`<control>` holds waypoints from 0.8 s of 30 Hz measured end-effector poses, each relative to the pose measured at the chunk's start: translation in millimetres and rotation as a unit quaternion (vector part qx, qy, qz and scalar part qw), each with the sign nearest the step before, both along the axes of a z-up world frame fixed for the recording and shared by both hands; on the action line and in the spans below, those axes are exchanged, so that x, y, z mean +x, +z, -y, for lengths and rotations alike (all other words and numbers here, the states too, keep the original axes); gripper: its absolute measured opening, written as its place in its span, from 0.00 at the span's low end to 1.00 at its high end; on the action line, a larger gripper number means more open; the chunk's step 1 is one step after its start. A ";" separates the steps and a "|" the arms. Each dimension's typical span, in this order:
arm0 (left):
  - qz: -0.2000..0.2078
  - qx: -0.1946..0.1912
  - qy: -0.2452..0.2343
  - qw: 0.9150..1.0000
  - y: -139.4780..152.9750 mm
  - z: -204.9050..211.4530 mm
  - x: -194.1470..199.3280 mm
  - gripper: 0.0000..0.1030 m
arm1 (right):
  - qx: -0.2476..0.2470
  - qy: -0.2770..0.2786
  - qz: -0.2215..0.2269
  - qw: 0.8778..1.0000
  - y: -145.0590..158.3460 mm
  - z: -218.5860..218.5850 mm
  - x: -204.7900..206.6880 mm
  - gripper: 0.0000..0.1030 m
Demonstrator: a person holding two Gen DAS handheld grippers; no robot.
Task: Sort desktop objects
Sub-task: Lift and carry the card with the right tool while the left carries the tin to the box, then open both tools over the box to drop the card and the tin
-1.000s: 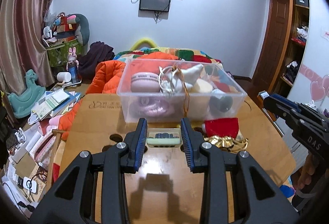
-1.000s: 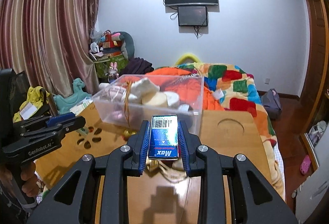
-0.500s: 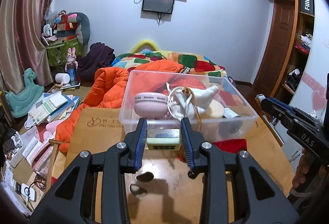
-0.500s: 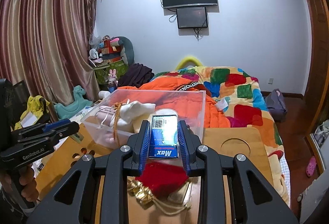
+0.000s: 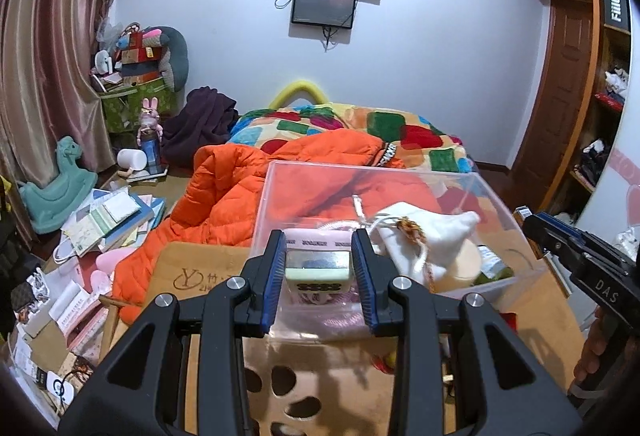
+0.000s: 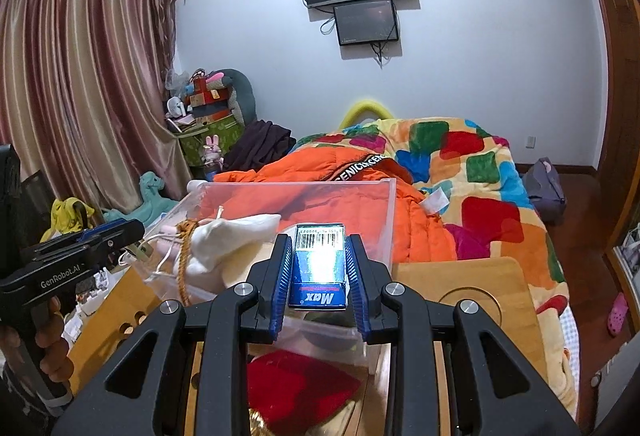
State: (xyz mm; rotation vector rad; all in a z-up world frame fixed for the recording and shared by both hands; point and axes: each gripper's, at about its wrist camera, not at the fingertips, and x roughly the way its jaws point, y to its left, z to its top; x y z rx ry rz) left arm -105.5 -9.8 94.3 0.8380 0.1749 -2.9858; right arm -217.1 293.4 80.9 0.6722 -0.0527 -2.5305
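Pale green plastic, a small case (image 5: 318,271) sat clamped between the fingers of the left gripper (image 5: 319,270), its long side running across the pads, raised just at the near wall of the clear bin (image 5: 496,195) with the opening ahead and slightly below. The right gripper (image 6: 318,270) was likewise closed, on a blue staple box (image 6: 319,268) held lengthwise along its fingers, barcode end forward, above the bin's near right corner. Both loads lay short of the opening, so the coming move looked like a short push forward over the rim; neither hand seemed clearly nearer. Inside lay a white pouch (image 5: 432,232) and a pink round thing (image 5: 316,242). A red pouch (image 6: 300,380) lay on the wooden table (image 6: 480,288).
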 end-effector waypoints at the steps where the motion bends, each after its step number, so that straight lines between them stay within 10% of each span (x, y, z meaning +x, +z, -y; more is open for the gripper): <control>1: 0.001 -0.002 0.002 1.000 -1.6 -0.6 -0.7 0.32 | 0.001 0.002 0.003 1.000 -2.3 1.7 -3.2 0.24; 24: 0.024 0.024 -0.017 0.999 -19.0 0.2 -5.3 0.34 | 0.069 0.014 0.012 0.997 -21.2 30.1 -20.4 0.24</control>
